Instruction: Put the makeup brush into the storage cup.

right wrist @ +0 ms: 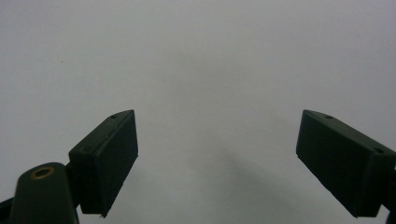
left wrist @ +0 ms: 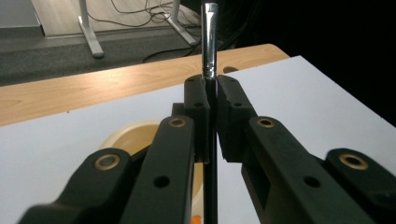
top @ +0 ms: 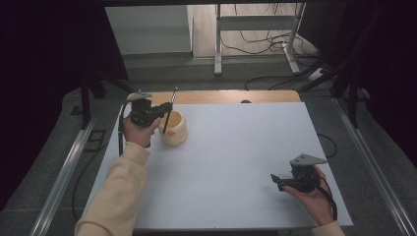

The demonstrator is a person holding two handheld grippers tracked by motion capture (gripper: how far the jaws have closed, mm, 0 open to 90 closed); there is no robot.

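Note:
My left gripper (top: 164, 108) is shut on a thin black brush (top: 172, 101) with a metal ferrule at its top end. The brush stands nearly upright, and its lower, orange-tipped end hangs in front of a cream pot (top: 178, 132) at the table's far left. In the left gripper view the jaws clamp the brush (left wrist: 209, 42) at its black shaft, with the pot (left wrist: 130, 135) just below my left gripper (left wrist: 211, 116). My right gripper (top: 276, 180) rests near the front right of the table, pointing left. It (right wrist: 217, 158) is open, with bare white table between the jaws.
A white sheet (top: 236, 147) covers the table, and a wooden strip (top: 221, 96) with a dark hole (top: 245, 102) runs along the far edge. Beyond it are metal desk legs (top: 218, 44) and floor cables (top: 265, 44). Dark curtains flank both sides.

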